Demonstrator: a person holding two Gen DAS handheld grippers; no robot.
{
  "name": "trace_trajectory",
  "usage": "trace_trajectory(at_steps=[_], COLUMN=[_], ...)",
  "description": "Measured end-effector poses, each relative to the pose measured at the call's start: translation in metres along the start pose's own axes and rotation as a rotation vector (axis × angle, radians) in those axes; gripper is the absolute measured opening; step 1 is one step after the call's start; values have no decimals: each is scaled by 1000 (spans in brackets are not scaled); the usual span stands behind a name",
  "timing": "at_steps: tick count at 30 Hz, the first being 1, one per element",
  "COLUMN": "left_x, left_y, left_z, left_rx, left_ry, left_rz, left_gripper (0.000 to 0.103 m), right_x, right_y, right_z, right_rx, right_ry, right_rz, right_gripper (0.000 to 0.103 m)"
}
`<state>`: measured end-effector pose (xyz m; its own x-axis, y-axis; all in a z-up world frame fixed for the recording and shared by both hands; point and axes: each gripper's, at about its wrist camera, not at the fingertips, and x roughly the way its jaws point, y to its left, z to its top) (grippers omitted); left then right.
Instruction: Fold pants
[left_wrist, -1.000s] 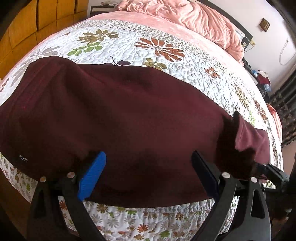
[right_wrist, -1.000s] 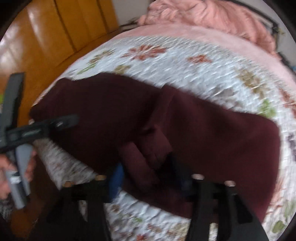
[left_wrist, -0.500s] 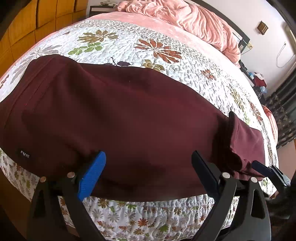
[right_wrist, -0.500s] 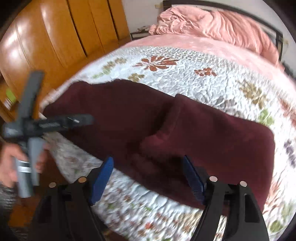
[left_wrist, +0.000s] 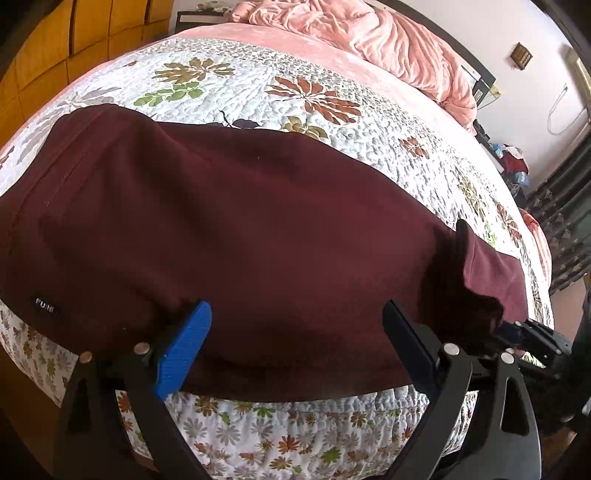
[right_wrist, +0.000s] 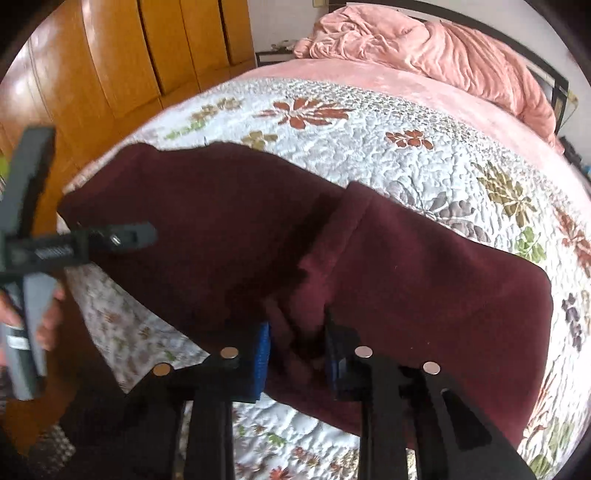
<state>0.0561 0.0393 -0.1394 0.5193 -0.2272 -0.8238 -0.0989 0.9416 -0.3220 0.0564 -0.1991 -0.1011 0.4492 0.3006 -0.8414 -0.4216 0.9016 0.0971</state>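
Dark maroon pants lie lengthwise across the near edge of a floral quilted bed, with a small label at the left end. My left gripper is open, its blue pads spread wide just above the pants' near edge. In the right wrist view the pants have a raised fold in the middle. My right gripper is shut on that bunched fold at the near hem. The right gripper also shows at the far right of the left wrist view, and the left gripper at the left of the right wrist view.
The floral quilt covers the bed, with a rumpled pink blanket at the head. Wooden wardrobe doors stand to the left. Clutter and dark curtains are at the right.
My right gripper moved back in and closed on the pants' fold after standing open half a second ago. My left gripper stayed open and hardly moved.
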Motion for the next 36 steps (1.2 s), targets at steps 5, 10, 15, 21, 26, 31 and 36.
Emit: trace_trajectory(at_steps=[5,10,15,21,26,31,36], left_x=[1,-5,-19,-23,-29,-10,36], left_y=[3,9,13,0,-44,-106,-132], left_z=[0,2,7,16,26,27,9], left_rx=[-11,-40,-72,-45,51,184,268], left_ry=[0,-1,-29,-32,-42,-1,90], left_rz=[-21,-58,-61,-40,-97,-118,-42], left_gripper=[93,93,93,93,93,93,93], right_x=[-23,-10,41,23,-42,-71,-40], right_y=[-7,27,47,46,-6,-74,-109], right_z=[22,40,22,16,20,8,-24], right_rx=[136,110,65,58,153,258,346], right_ry=[-71,-33,82,50,-57,-68,33], right_rz=[200,260,231,324,312,98,50], right_gripper=[24,24,26,59,61,62,61])
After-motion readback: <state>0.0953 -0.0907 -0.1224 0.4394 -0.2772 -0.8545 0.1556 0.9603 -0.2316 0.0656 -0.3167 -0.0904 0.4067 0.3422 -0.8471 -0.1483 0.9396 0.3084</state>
